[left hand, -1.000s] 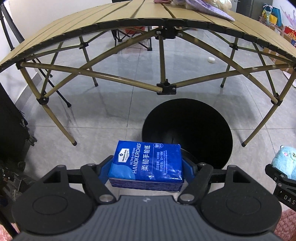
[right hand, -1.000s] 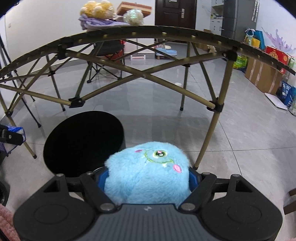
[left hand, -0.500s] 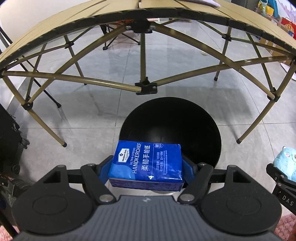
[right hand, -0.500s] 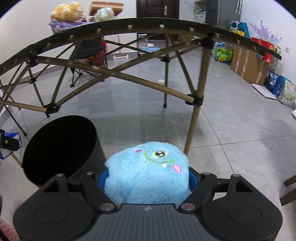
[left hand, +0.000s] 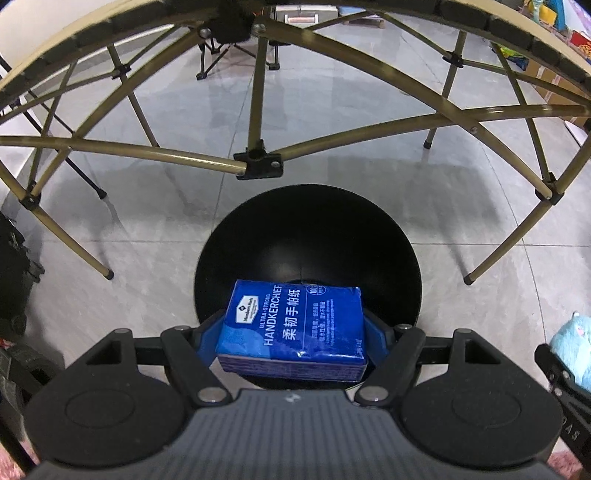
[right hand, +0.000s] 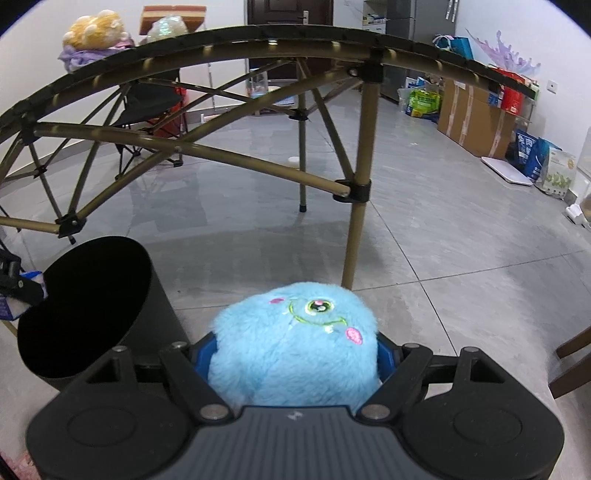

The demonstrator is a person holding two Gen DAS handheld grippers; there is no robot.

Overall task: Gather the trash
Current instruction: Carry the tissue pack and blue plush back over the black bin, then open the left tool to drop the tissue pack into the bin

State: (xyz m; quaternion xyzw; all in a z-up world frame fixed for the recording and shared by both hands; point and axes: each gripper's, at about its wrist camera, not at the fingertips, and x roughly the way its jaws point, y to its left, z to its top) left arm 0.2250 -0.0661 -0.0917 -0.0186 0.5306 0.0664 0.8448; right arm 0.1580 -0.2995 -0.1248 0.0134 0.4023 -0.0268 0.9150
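Over the last second the left hand-held gripper (left hand: pixel 295 328) has carried its blue handkerchief pack (left hand: pixel 295 325) forward until the pack hangs over the near part of the black trash bin's (left hand: pixel 306 254) mouth; a second ago the bin sat ahead of it at about 1 o'clock, and now it fills the centre of the left wrist view at 12 o'clock. The jaws remain pinched on the pack's two short sides, so it is not yet dropped. My reading is that the pack is placed for release, and letting go should land it inside.

The right hand-held gripper (right hand: pixel 295 354) has drifted rightward: the bin (right hand: pixel 85 306) has slid to 9 o'clock in its view. It keeps squeezing the blue plush monster toy (right hand: pixel 295 339), which stays held off to the bin's right, not above it.

The left view looks straight down into the bin but shows only a sliver of the plush (left hand: pixel 572 347) at 3 o'clock. The right view shows the bin's side wall and the pack's corner (right hand: pixel 33 280) at its rim, plus items on the folding worktop (right hand: pixel 221 40): a yellow plush (right hand: pixel 96 33) and a box (right hand: pixel 173 14).
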